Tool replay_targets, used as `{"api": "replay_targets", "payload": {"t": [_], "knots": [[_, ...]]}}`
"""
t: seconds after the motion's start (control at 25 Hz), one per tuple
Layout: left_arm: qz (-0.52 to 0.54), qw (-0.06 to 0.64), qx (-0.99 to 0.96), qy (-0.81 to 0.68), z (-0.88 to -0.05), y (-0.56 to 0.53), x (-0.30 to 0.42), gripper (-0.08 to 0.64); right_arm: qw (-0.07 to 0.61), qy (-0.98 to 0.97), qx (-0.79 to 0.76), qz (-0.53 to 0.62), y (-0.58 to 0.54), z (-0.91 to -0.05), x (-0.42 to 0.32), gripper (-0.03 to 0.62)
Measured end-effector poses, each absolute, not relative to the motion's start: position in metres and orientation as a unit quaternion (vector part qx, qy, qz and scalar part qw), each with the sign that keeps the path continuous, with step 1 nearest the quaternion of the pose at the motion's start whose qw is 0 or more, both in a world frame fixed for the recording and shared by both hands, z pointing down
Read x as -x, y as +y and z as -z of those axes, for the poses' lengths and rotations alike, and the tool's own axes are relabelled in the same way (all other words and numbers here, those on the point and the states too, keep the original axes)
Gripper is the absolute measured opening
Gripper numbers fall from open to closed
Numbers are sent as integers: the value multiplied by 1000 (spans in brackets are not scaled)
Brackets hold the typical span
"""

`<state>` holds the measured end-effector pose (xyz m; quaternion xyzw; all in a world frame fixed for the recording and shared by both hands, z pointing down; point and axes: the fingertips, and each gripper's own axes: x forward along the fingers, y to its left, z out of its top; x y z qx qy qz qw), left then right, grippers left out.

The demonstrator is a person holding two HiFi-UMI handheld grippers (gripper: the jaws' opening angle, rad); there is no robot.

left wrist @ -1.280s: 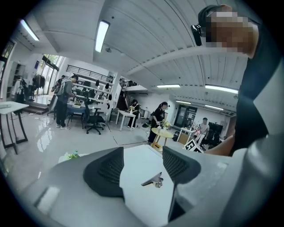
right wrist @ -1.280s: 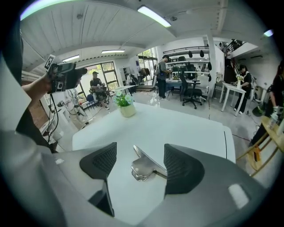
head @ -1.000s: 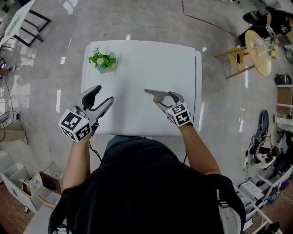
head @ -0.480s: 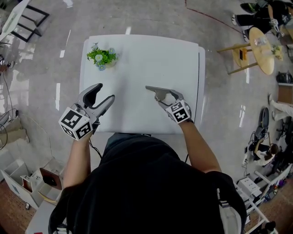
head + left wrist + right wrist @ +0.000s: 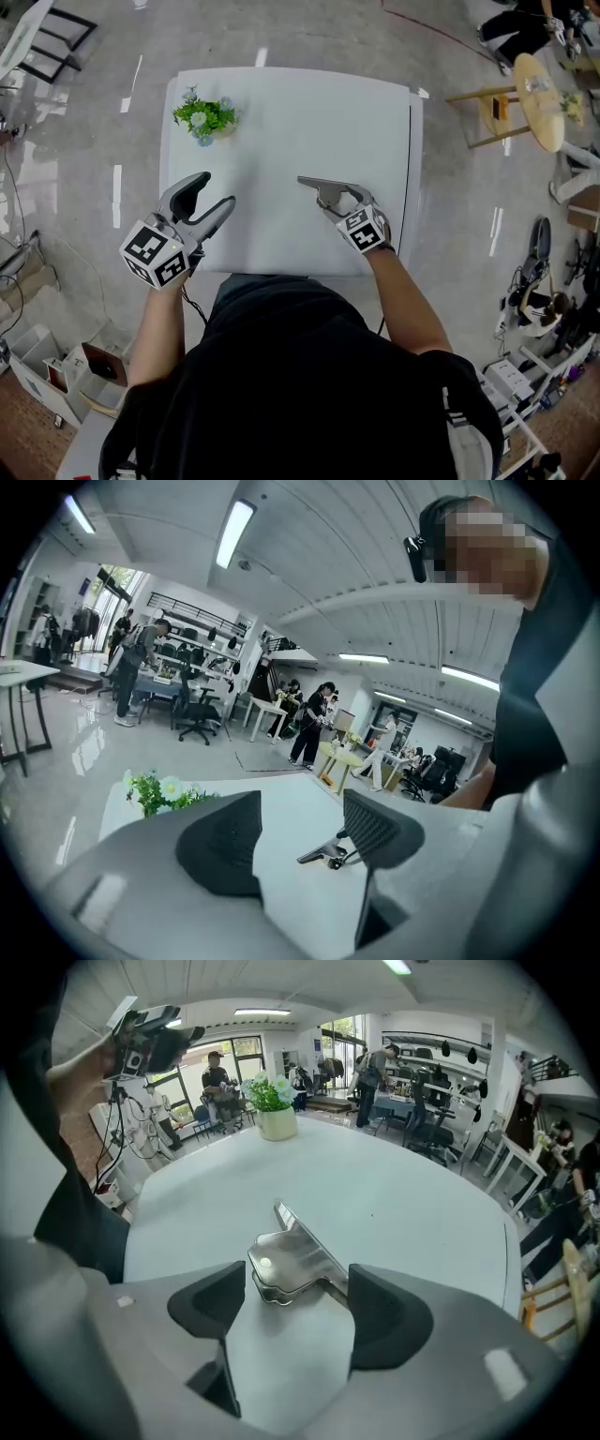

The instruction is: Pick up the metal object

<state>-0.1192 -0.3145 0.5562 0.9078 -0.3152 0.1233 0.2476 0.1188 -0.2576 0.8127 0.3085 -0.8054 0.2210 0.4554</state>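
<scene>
The metal object [image 5: 291, 1265], a shiny flat clip with a long tapering arm, lies on the white table [image 5: 309, 112] near its front right. In the head view the metal object [image 5: 319, 187] points left. My right gripper [image 5: 342, 200] sits just behind it, open, and the clip's near end reaches between the pads [image 5: 389, 1316] without touching them. My left gripper [image 5: 211, 197] hovers open and empty over the table's front left. From the left gripper [image 5: 300, 836] view the metal object [image 5: 323, 853] shows between the pads, far off.
A small potted plant [image 5: 206, 117] with white flowers stands at the table's far left corner. A round wooden side table [image 5: 536, 98] stands on the floor to the right. Shelves and boxes [image 5: 56, 366] crowd the floor at lower left.
Both grippers stay in about the same places. The head view has shifted a little, and the metal object has not moved on the table.
</scene>
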Motion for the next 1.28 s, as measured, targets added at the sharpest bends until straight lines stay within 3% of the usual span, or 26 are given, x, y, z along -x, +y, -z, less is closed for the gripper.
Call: {"api": "replay_targets", "payload": {"t": [0.56, 1.28], "knots": [[-127, 260, -905, -312, -571, -316, 120, 264, 490, -800, -299, -177, -259, -820, -120, 347], [-127, 275, -901, -309, -580, -307, 124, 264, 549, -795, -250, -65, -253, -822, -105, 222]]}}
